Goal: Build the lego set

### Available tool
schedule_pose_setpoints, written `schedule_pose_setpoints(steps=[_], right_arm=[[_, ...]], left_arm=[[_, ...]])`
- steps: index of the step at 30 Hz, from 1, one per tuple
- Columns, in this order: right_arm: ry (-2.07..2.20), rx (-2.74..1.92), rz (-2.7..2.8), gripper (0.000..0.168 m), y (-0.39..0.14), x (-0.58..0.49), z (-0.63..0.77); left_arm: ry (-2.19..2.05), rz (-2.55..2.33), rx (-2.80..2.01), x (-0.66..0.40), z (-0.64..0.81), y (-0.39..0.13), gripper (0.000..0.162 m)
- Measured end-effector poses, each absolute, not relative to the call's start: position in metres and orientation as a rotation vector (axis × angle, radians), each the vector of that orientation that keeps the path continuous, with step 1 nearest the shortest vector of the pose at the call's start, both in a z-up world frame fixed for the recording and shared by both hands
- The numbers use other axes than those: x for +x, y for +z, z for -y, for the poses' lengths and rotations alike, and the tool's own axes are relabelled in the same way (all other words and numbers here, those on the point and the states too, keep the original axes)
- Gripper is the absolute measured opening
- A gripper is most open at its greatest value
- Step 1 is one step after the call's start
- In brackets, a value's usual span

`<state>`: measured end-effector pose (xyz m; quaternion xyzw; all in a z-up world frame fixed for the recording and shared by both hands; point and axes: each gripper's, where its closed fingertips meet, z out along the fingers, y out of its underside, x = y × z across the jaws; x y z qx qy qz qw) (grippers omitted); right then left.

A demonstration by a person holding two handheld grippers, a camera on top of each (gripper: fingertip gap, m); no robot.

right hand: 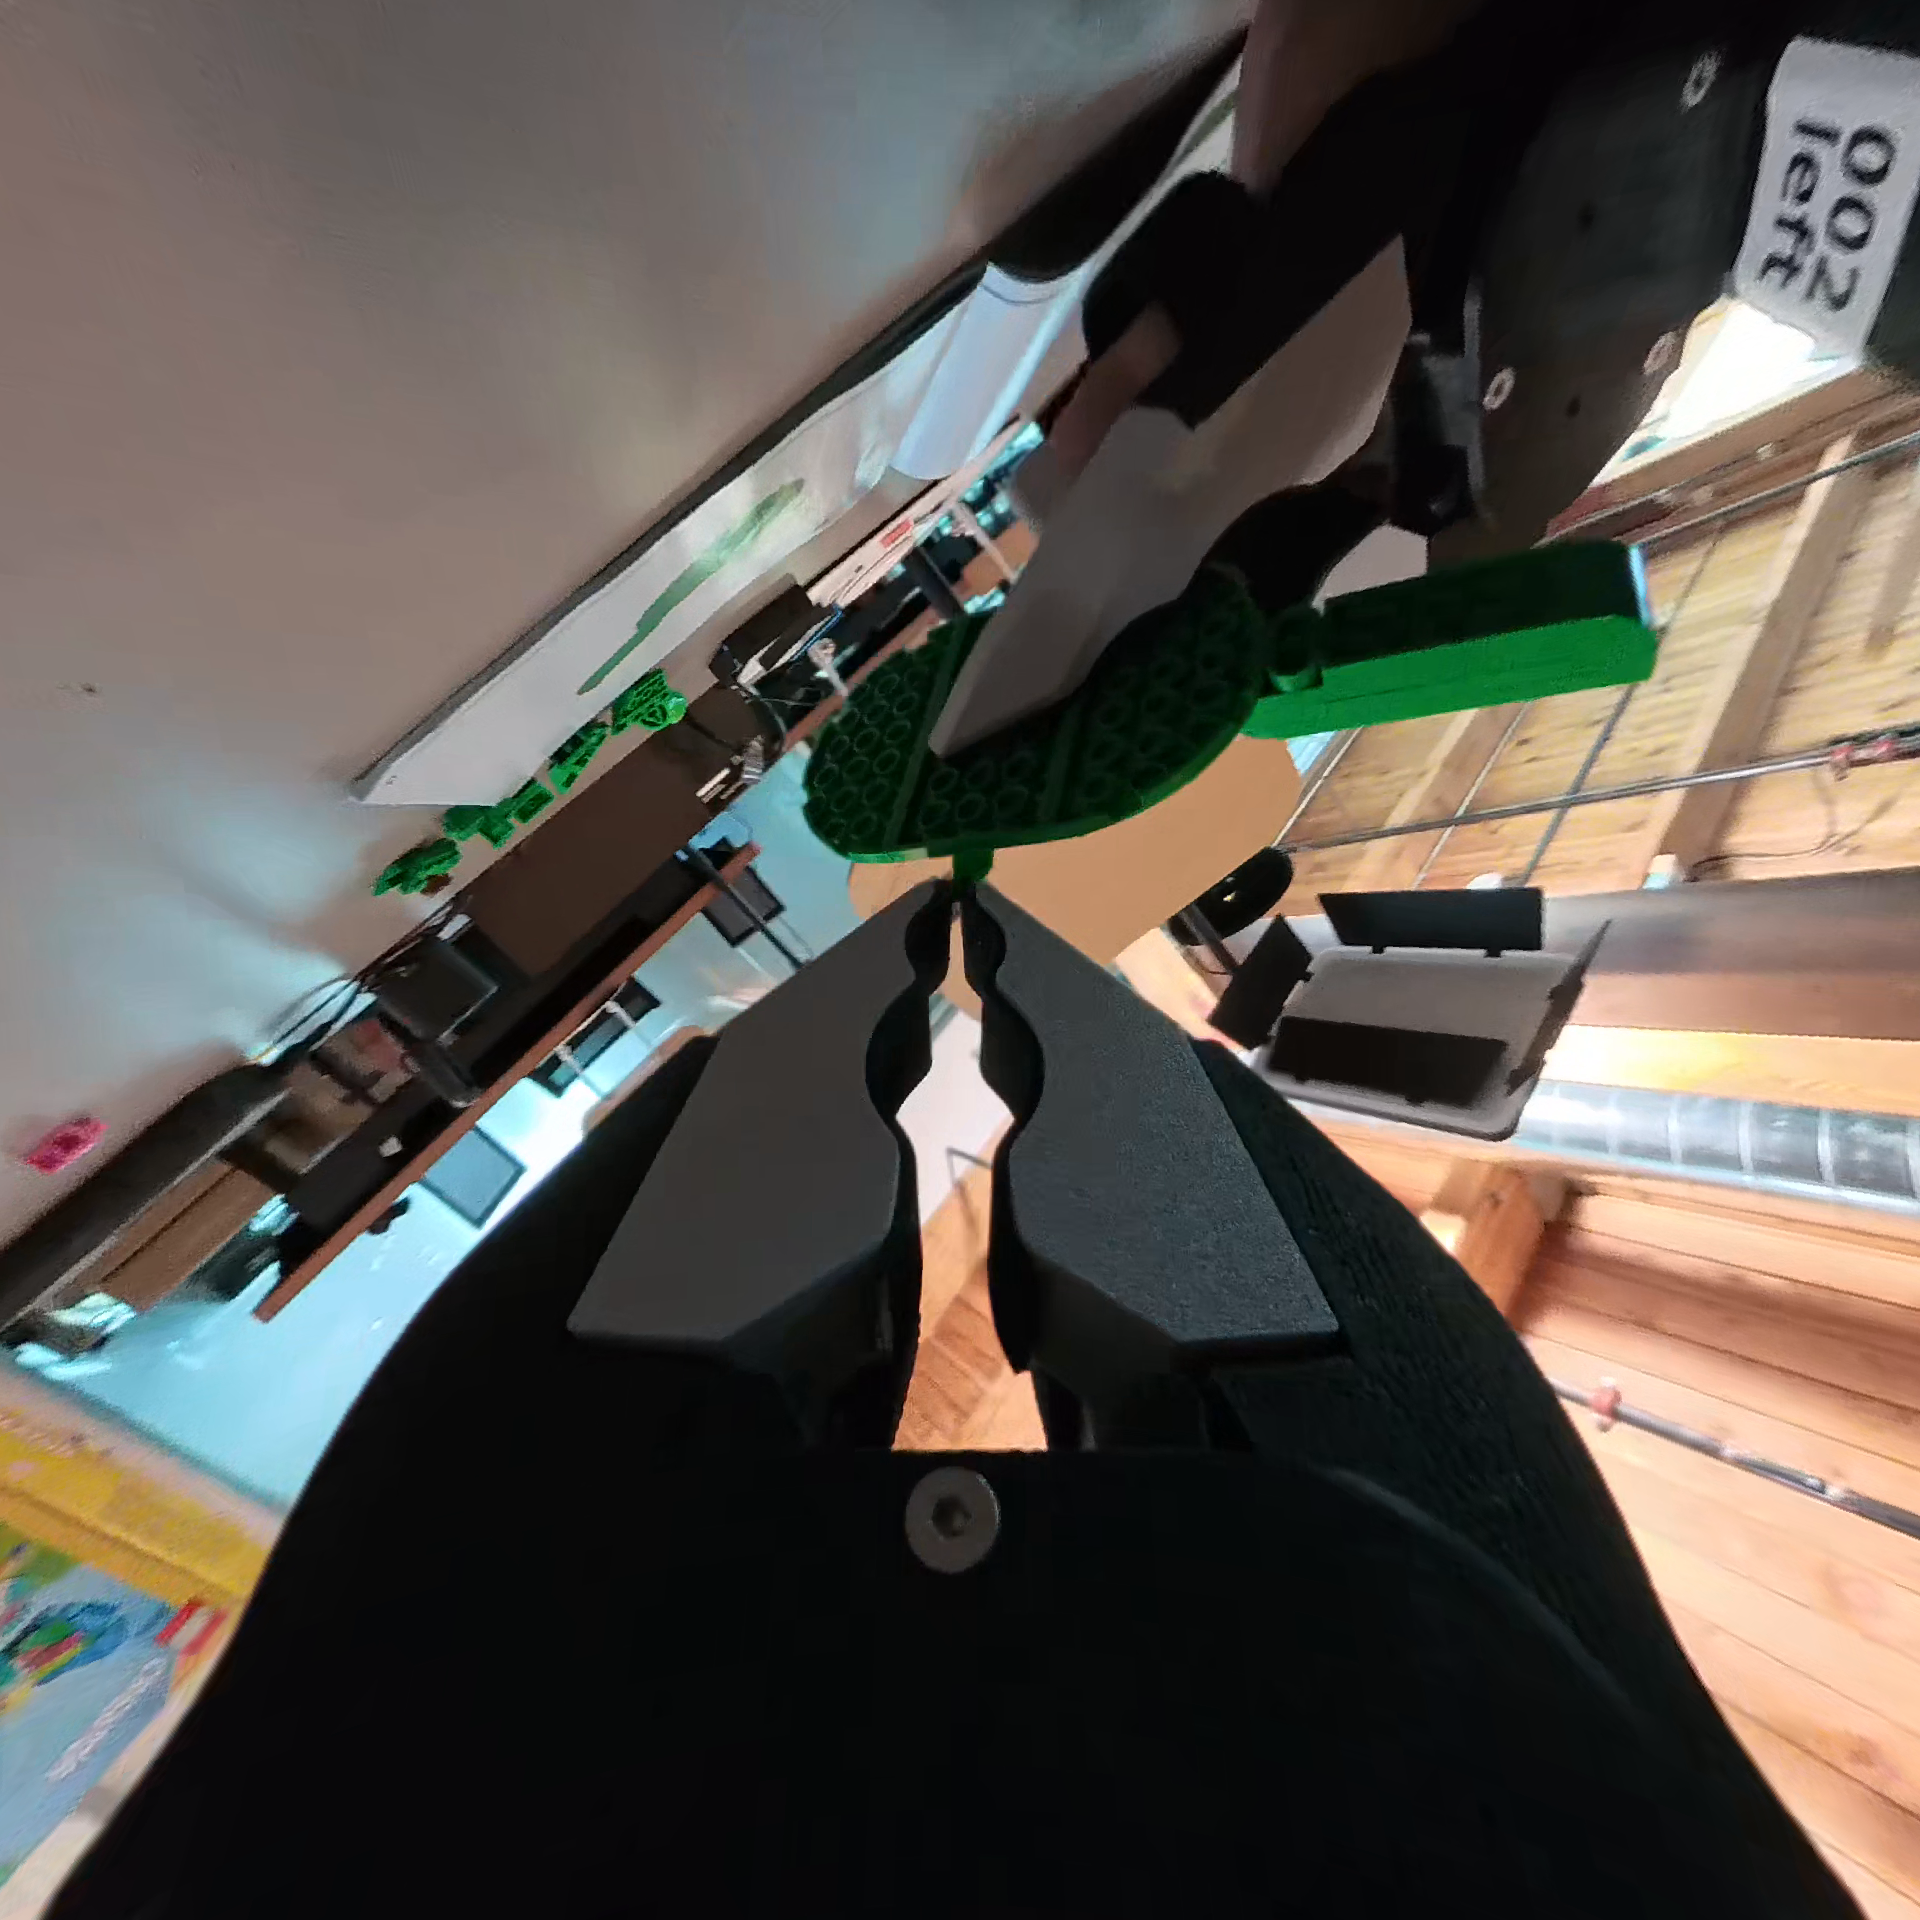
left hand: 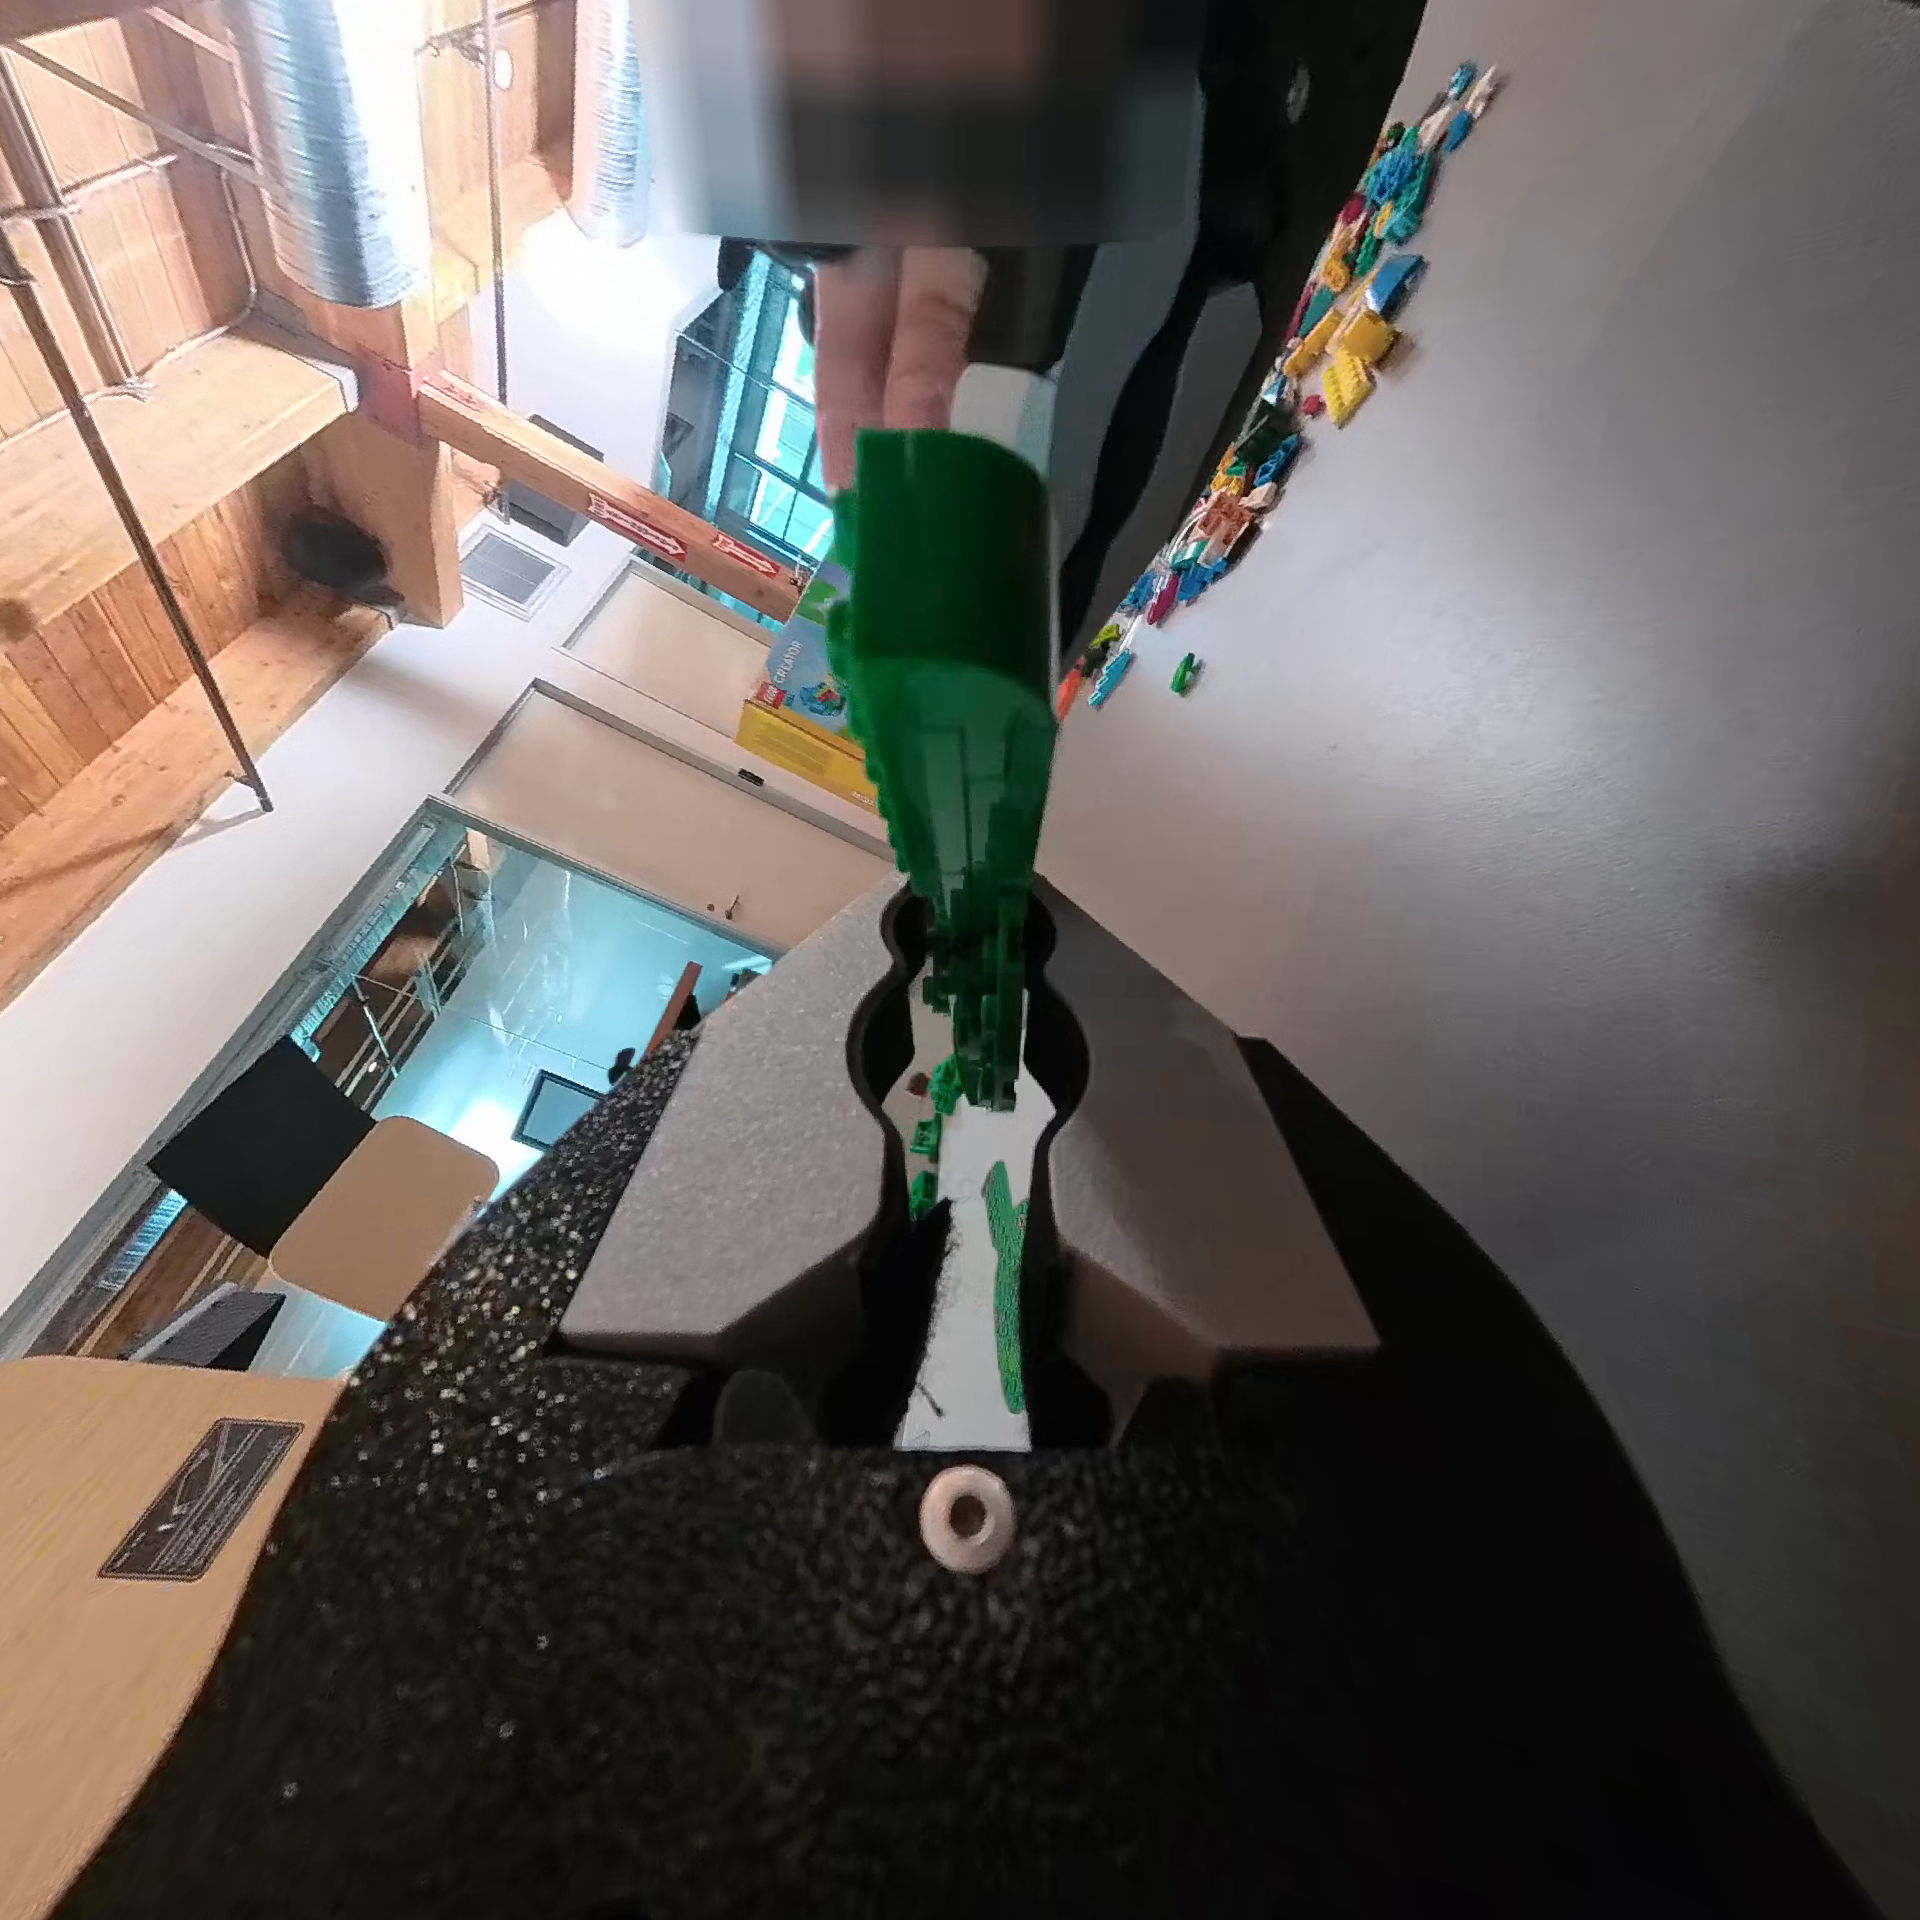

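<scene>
Left gripper [left hand: 977, 997]: you hold the green lego model [left hand: 951, 644] clamped between its fingers, lifted off the counter [left hand: 1507, 727] and tilted in the air.

Model: in the right wrist view it shows as a rounded green plate [right hand: 997, 769], underside tubes facing the camera, with a long green block section [right hand: 1455, 655] sticking out from one end.

Right gripper [right hand: 961, 904]: its fingers are almost together and pinch a small green piece [right hand: 971, 868] at the tips. The piece sits right against the plate's edge; whether it is already seated, you cannot tell from here.

Spare bricks: a mixed, many-coloured scatter [left hand: 1340, 343] lies along the far edge of the counter, and a few green bits [right hand: 540, 790] lie near an instruction sheet [right hand: 665, 613] on it.

Step in hand, as it looks: fixing the small piece onto the plate's rim.

How to do it well: keep the left grip firm and steady so the plate does not swing. Line the piece up square with the edge before you press. Push straight in, lightly; a skewed push may pop the piece out of the tips or twist the model in its clamp.

Release: open the right fingers only once the piece feels seated.
</scene>
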<state>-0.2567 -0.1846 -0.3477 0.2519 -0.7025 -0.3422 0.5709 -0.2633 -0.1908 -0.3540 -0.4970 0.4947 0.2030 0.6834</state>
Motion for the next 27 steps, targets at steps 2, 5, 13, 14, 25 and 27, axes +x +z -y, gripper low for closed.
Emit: schedule_pose_setpoints(steps=[2, 5, 13, 14, 25, 27], right_arm=[[-0.795, 0.633, 1.621, 0.000, -0.347, -0.255, 0.189], [-0.780, 0.664, 1.605, 0.000, -0.346, -0.253, 0.193], [-0.762, 0.737, 1.562, 0.001, -0.341, -0.250, 0.199], [-0.753, 0.745, 1.563, 0.001, -0.341, -0.249, 0.200], [-0.762, 0.687, 1.552, 0.017, -0.327, -0.247, 0.193], [-0.751, 0.611, 1.556, 0.019, -0.322, -0.245, 0.186]], left_arm=[[0.458, -1.105, -1.100, -0.263, 0.192, -0.352, 0.013], [0.466, -1.103, -1.081, -0.262, 0.193, -0.350, 0.013], [0.504, -1.090, -1.029, -0.261, 0.196, -0.343, 0.013], [0.505, -1.089, -1.027, -0.261, 0.197, -0.342, 0.013], [0.511, -1.083, -1.019, -0.261, 0.196, -0.341, 0.013], [0.518, -1.083, -1.017, -0.261, 0.196, -0.341, 0.013]])
